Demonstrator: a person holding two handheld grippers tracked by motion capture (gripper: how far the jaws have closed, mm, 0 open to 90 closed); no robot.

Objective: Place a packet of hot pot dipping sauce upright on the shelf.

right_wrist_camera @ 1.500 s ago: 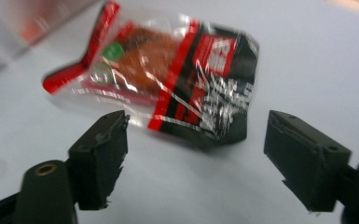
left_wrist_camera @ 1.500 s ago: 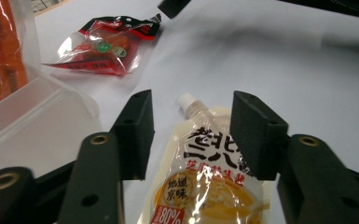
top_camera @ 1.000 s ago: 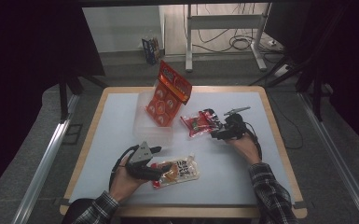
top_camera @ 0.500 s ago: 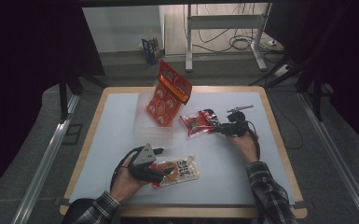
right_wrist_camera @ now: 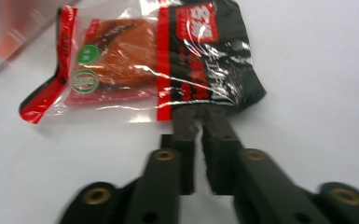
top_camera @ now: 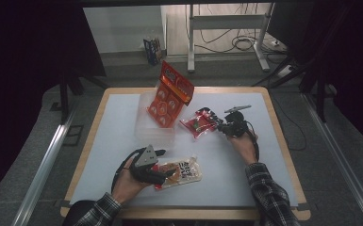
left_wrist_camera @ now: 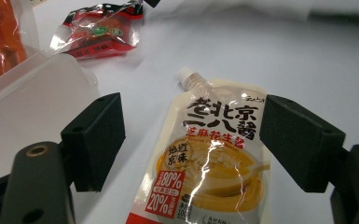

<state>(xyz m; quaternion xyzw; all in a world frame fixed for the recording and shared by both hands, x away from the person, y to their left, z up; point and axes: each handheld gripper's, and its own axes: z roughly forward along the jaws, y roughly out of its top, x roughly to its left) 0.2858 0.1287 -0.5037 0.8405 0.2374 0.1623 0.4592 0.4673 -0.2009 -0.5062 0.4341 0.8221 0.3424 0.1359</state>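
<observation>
White worktop (top_camera: 264, 155): the right tool (right_wrist_camera: 200, 116) has just been closing and now pinches the red snack packet's (right_wrist_camera: 168, 60) edge, ready to lift. The left tool (left_wrist_camera: 191, 140) stands apart, straddling the sauce pouch (left_wrist_camera: 214, 168).

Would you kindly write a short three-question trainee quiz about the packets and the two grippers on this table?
1. True or false: the left gripper has its jaws apart around the spouted sauce pouch.
2. What does the right gripper pinch?
3. Where does the orange snack bag stand: A in the clear plastic bin, B flat on the table?

Key: 1 true. 2 the edge of the red and black packet, its jaws having just been closing. 3 A.
</observation>
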